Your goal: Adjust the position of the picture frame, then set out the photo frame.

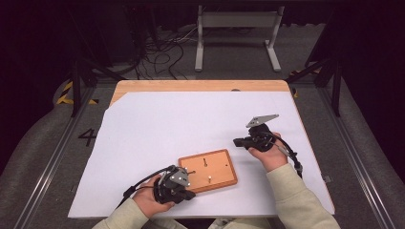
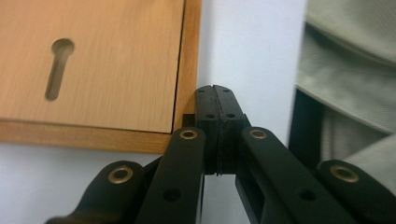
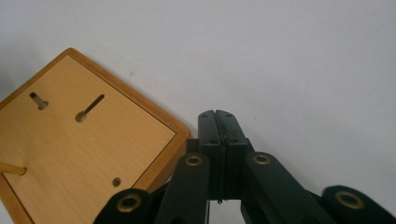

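Landmark: a flat, square wooden board (image 1: 208,170) with a darker orange-brown raised rim, lying on the white sheet (image 1: 157,129) that covers the table, near the sheet's front edge.
Board surface: two keyhole-shaped slots (image 3: 89,108), a small round hole (image 3: 116,181), and a thin pale peg (image 1: 210,179) standing up from it.
Left gripper (image 1: 187,193): held in the person's left hand at the board's front left corner; in the left gripper view its tip (image 2: 215,100) sits right against the board's rim.
Left gripper state: jaws pressed flat together, nothing between them.
Right gripper (image 1: 237,141): held in the person's right hand just off the board's far right corner, apart from the board, tip pointing towards it.
Right gripper state: jaws pressed together and empty, seen over bare white sheet in the right gripper view (image 3: 216,126).
Sleeves: pale cream fabric (image 1: 293,195) on both forearms, nearer than the board.
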Demonstrator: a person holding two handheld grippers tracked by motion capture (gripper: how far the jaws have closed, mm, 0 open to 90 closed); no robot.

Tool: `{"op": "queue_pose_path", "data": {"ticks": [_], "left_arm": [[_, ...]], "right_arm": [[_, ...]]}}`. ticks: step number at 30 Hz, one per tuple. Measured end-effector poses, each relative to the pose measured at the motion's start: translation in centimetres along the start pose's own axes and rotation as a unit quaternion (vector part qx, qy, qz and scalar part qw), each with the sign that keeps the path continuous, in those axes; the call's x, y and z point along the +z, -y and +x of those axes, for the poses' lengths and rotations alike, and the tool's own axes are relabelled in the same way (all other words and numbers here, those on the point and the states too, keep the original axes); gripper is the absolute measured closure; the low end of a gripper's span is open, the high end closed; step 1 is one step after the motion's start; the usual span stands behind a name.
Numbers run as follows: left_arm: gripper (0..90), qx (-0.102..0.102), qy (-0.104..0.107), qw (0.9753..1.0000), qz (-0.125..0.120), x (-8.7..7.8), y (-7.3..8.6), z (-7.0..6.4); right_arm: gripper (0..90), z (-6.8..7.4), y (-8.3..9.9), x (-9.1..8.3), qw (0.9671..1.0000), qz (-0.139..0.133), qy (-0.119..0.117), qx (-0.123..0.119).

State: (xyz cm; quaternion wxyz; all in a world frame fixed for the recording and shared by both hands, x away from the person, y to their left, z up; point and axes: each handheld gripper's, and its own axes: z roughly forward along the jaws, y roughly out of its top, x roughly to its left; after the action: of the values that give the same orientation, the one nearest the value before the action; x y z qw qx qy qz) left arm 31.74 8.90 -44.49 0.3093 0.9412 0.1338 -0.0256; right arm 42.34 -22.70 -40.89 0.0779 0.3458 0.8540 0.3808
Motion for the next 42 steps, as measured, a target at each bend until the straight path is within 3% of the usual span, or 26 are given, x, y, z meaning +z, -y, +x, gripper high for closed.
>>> {"op": "queue_pose_path", "data": {"ticks": [12, 18, 21, 25, 27, 29, 30, 33, 37, 41, 42], "left_arm": [[89.9, -0.023, -0.006, 0.9996, -0.018, -0.1, 0.1, 1.8], [89.7, -0.031, 0.013, 0.9991, -0.027, -0.2, 0.1, 2.6], [85.6, -0.034, 0.03, 0.9977, -0.05, -0.9, 0.2, 3.0], [79.3, -0.037, 0.04, 0.9938, -0.097, -2.2, 0.2, 3.4], [76.0, -0.043, 0.034, 0.9924, -0.11, -2.8, 0.1, 3.3], [73.5, -0.035, 0.008, 0.9904, -0.134, -3.3, 0.1, 3.4], [72.9, -0.035, 0.008, 0.9904, -0.134, -3.3, 0.1, 3.4], [71.6, -0.034, -0.024, 0.9845, -0.17, -4.2, 0.1, 3.2], [65.2, -0.056, -0.064, 0.9747, -0.207, -4.9, 0.2, 3.5], [54.7, -0.076, -0.085, 0.9686, -0.221, -5.0, 0.3, 3.9], [53.5, -0.076, -0.085, 0.9686, -0.221, -5.0, 0.3, 3.9]], "right_arm": [[90.0, -0.2, 0.6, -0.7, 0.9999, -0.004, 0.008, 0.006], [89.2, -0.3, 1.3, -1.4, 0.9998, -0.007, 0.015, 0.012], [87.7, -0.3, 1.6, -1.8, 0.9997, -0.011, 0.017, 0.012], [84.4, -0.1, 1.8, -2.4, 0.9996, -0.021, 0.016, 0.008], [81.5, -0.1, 2.0, -2.8, 0.9994, -0.029, 0.02, 0.002], [79.4, 0.0, 2.2, -3.1, 0.9991, -0.036, 0.025, -0.004], [79.4, 0.0, 2.2, -3.1, 0.9991, -0.036, 0.025, -0.004], [75.1, 0.2, 2.6, -3.7, 0.9984, -0.048, 0.03, -0.008], [71.1, 0.4, 3.2, -4.3, 0.9975, -0.061, 0.035, -0.006], [67.9, 0.5, 3.5, -4.8, 0.9968, -0.07, 0.038, -0.006], [67.9, 0.5, 3.5, -4.8, 0.9968, -0.07, 0.038, -0.006]]}}
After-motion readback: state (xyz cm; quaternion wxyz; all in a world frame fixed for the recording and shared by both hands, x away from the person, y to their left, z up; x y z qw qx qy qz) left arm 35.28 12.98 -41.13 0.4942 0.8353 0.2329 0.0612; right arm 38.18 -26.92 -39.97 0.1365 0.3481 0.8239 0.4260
